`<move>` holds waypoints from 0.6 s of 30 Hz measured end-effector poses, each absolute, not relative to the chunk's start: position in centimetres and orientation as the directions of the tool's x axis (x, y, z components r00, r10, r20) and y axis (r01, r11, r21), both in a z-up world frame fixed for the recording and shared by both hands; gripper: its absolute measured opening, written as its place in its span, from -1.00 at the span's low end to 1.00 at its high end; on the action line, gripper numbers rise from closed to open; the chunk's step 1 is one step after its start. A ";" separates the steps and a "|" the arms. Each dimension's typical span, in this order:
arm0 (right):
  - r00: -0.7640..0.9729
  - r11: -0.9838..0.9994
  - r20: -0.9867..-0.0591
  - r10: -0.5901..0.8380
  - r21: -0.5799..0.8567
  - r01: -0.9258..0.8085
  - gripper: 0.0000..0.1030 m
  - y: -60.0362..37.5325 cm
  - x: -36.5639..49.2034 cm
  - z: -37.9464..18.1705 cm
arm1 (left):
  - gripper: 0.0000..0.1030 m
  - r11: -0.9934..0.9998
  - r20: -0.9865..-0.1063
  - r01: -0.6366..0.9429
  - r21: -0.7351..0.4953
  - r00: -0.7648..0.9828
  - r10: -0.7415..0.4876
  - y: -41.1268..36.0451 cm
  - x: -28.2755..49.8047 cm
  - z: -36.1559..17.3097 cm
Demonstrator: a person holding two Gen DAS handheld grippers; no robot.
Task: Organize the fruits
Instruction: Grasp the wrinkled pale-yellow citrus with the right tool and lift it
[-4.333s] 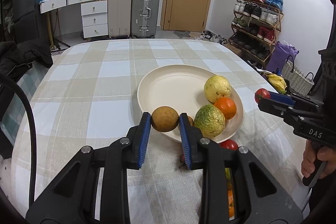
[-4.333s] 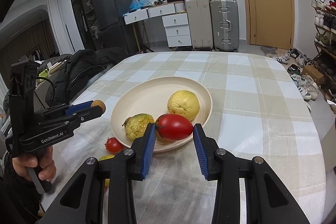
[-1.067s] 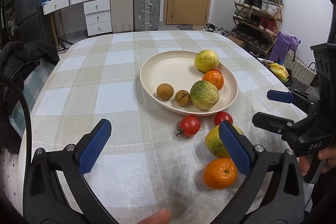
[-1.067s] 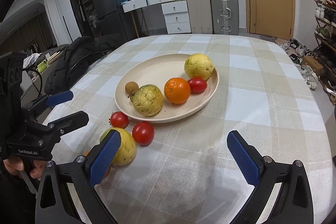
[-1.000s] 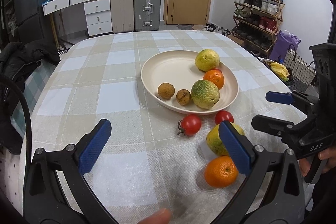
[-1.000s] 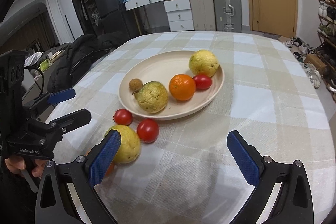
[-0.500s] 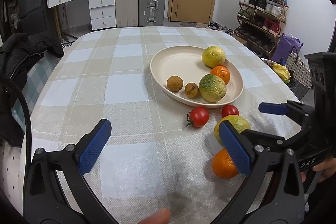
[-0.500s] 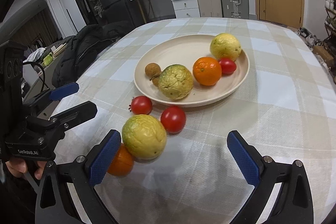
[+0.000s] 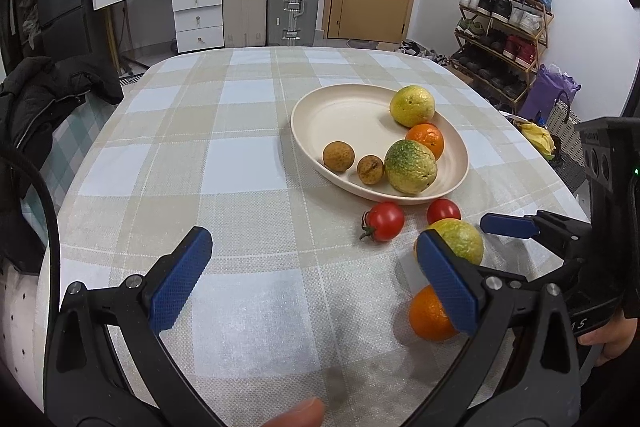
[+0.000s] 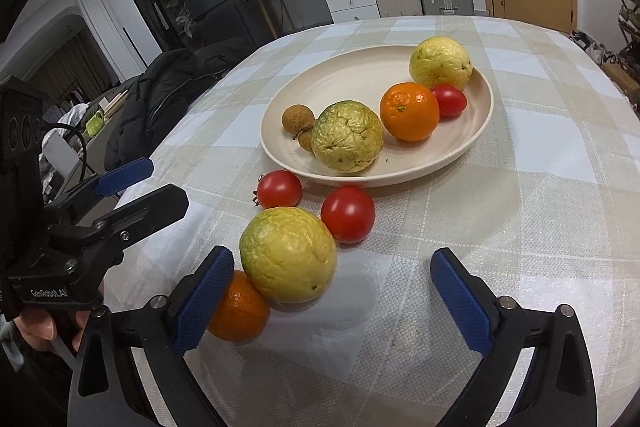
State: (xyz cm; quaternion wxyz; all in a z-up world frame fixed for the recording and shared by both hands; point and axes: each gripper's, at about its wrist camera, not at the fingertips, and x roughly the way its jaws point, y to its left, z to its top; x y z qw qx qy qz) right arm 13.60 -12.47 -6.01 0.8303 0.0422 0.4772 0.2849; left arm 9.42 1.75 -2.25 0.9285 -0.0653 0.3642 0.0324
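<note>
The left gripper (image 9: 316, 283) hangs over the table, tilted downward, its blue pads spread wide with nothing between them. A fingertip (image 9: 296, 413) of the person shows at the lower edge of that view. The right gripper (image 10: 332, 297) is angled down too, its jaws broad apart though they have just been closing a little; a yellow-green fruit (image 10: 289, 255) sits between them, next to the left pad, with the right pad well clear of it. A hand (image 10: 52, 327) grips the left tool's handle.
</note>
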 end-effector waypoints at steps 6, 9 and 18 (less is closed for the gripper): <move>0.344 0.800 -0.751 0.563 0.392 -0.453 0.46 -12.3 13.5 -5.9 | 0.98 0.990 -0.683 -0.110 -0.091 0.730 0.018 1.7 9.5 -2.3; 0.325 0.784 -0.743 0.585 0.417 -0.459 0.29 -12.3 13.4 -5.9 | 0.98 0.989 -0.680 -0.110 -0.094 0.733 0.017 1.8 9.5 -2.3; 0.316 0.759 -0.722 0.616 0.435 -0.485 -0.04 -12.0 13.0 -5.7 | 0.98 0.989 -0.685 -0.112 -0.094 0.729 0.017 1.9 9.6 -2.5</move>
